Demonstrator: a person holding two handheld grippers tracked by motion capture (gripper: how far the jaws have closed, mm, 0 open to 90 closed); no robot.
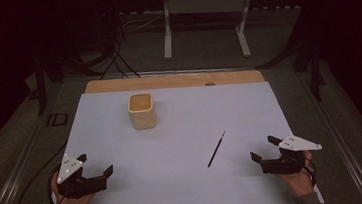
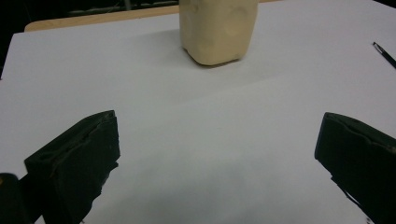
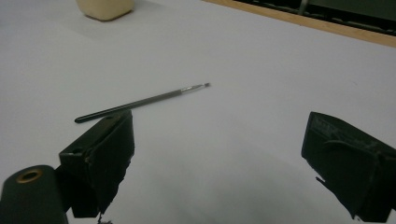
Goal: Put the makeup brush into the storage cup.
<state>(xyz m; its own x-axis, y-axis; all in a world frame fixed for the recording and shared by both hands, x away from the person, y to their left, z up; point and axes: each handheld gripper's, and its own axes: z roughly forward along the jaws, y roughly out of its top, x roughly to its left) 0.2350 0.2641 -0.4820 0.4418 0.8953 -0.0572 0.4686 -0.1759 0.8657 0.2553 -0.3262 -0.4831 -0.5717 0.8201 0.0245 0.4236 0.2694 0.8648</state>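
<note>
Open right gripper (image 1: 263,148) near brush (image 1: 216,149), cup (image 1: 141,111) well beyond, nothing between.

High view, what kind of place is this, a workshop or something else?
Probably a lab recording station: a table under a white sheet, cables on the floor, a metal stand behind, and dark surroundings.

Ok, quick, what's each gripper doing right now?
Left gripper: open, holding nothing, near the table edge.
Right gripper: open, holding nothing, the thin brush lying just ahead of it.
</note>
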